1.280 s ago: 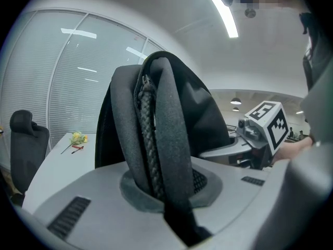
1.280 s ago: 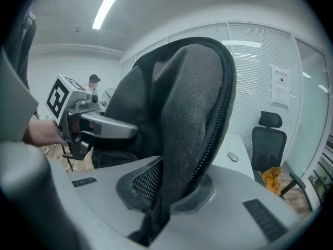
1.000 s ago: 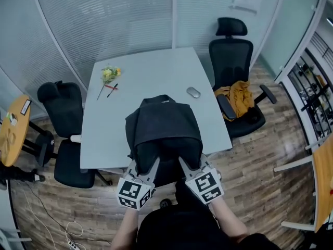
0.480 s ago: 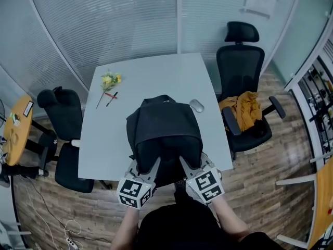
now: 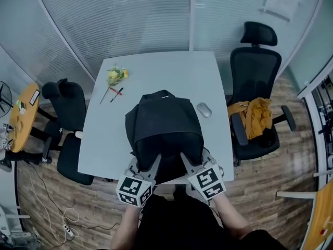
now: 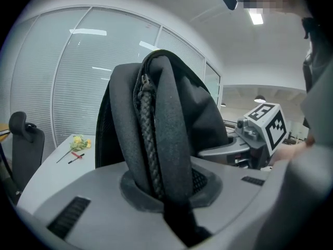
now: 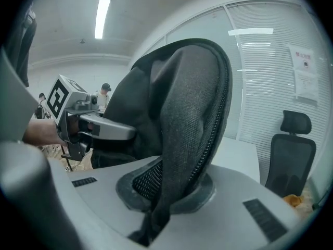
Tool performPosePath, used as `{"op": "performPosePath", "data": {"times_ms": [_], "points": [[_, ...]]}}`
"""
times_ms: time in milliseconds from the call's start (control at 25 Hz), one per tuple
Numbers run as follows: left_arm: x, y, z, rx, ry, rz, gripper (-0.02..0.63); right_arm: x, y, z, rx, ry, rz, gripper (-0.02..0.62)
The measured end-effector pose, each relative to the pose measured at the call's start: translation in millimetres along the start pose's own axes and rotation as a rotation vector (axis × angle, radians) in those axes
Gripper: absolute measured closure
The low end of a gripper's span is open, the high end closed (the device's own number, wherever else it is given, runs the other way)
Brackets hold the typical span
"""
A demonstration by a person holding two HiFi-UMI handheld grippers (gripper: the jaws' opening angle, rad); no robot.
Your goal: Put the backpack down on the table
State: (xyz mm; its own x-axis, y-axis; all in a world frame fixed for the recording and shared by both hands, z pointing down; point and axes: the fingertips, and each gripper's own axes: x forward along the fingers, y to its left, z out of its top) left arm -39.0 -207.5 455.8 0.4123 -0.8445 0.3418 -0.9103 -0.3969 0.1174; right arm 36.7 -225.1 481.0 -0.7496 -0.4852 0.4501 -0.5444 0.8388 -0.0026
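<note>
A black backpack (image 5: 164, 129) hangs over the near edge of the pale table (image 5: 156, 72), held up between both grippers. My left gripper (image 5: 152, 166) is shut on the backpack's near left edge, pinching padded fabric and a braided cord (image 6: 148, 134). My right gripper (image 5: 186, 163) is shut on its near right edge, pinching a fold of mesh fabric beside the zip (image 7: 182, 139). The backpack fills both gripper views and hides the jaw tips. Whether its base touches the table I cannot tell.
A yellow flower (image 5: 114, 76) and a red pen (image 5: 115, 91) lie at the table's far left, a computer mouse (image 5: 204, 109) at its right. Black office chairs stand left (image 5: 70, 124) and right (image 5: 257, 103), the right one with an orange cloth (image 5: 255, 117). Cables lie on the wooden floor.
Both grippers have carried the backpack forward, further over the table. The table and chairs have shifted in the head view. The grips have not changed.
</note>
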Motion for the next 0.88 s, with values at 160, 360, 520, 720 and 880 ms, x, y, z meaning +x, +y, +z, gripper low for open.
{"op": "performPosePath", "data": {"times_ms": [160, 360, 520, 720, 880], "points": [[1, 9, -1, -0.007, 0.012, 0.027, 0.555, 10, -1, 2, 0.003, 0.003, 0.032, 0.568], [1, 22, -1, -0.024, 0.011, 0.039, 0.554, 23, 1, 7, -0.009, 0.011, 0.053, 0.566], [7, 31, 0, -0.022, 0.015, 0.016, 0.555, 31, -3, 10, -0.003, 0.019, 0.037, 0.566], [17, 52, 8, -0.011, 0.005, -0.021, 0.555, 48, -10, 21, 0.008, 0.027, -0.005, 0.566], [26, 71, 15, -0.007, -0.002, -0.064, 0.554, 64, -15, 31, 0.017, 0.041, -0.043, 0.566]]}}
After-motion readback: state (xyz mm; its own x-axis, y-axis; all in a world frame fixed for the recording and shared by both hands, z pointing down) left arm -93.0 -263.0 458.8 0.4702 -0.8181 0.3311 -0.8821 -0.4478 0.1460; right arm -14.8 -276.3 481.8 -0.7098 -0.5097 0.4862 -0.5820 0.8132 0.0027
